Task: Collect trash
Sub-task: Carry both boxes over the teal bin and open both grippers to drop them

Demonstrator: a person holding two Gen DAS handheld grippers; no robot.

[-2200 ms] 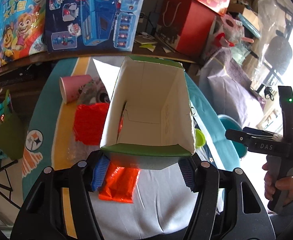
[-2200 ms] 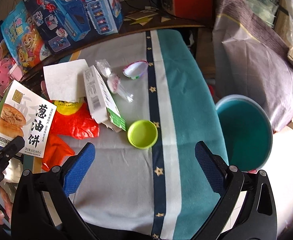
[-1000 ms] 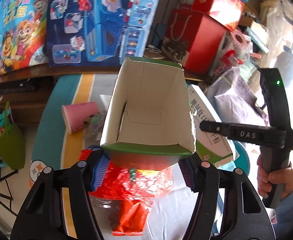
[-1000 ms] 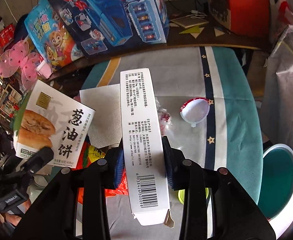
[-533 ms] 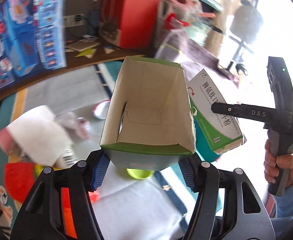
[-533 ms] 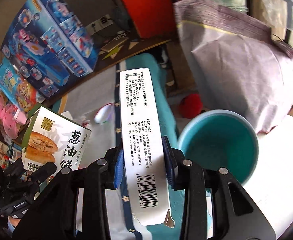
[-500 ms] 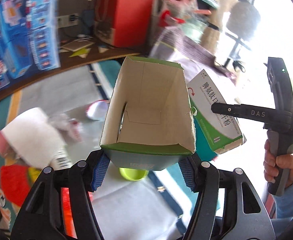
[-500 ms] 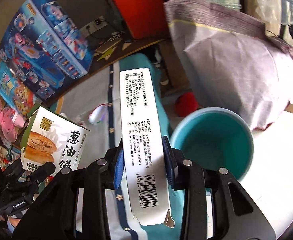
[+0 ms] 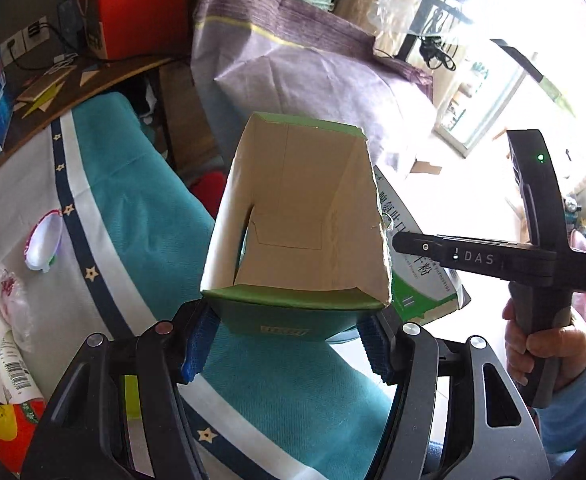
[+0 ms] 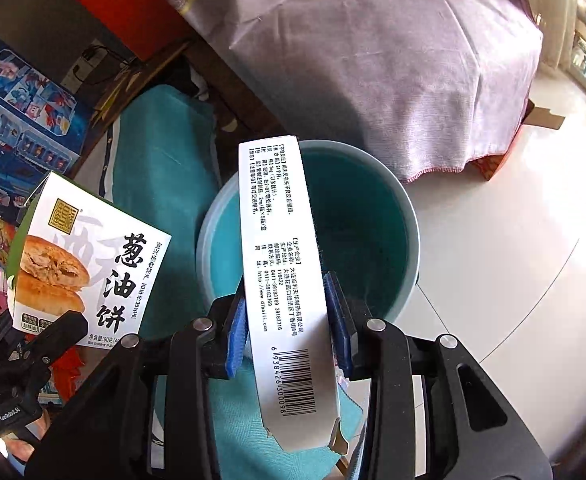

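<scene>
My left gripper [image 9: 289, 340] is shut on an open, empty pancake box [image 9: 297, 220] with a green rim; the same box shows at the left of the right wrist view [image 10: 89, 256]. My right gripper [image 10: 289, 328] is shut on a narrow white medicine box [image 10: 285, 264] with a barcode, held over the teal bucket [image 10: 373, 216] on the floor. That medicine box and the right gripper also show in the left wrist view [image 9: 425, 272], just right of the pancake box.
The table with its teal and white starred cloth [image 9: 141, 216] lies to the left. On it are a small white bowl [image 9: 43, 240], crumpled wrappers [image 9: 5, 292] and red packaging [image 9: 1, 424]. A purple-covered bundle [image 10: 373, 64] stands behind the bucket.
Both grippers have swung right, away from the table's trash toward the bucket. The medicine box is now over the bucket's opening. Both grips are unchanged.
</scene>
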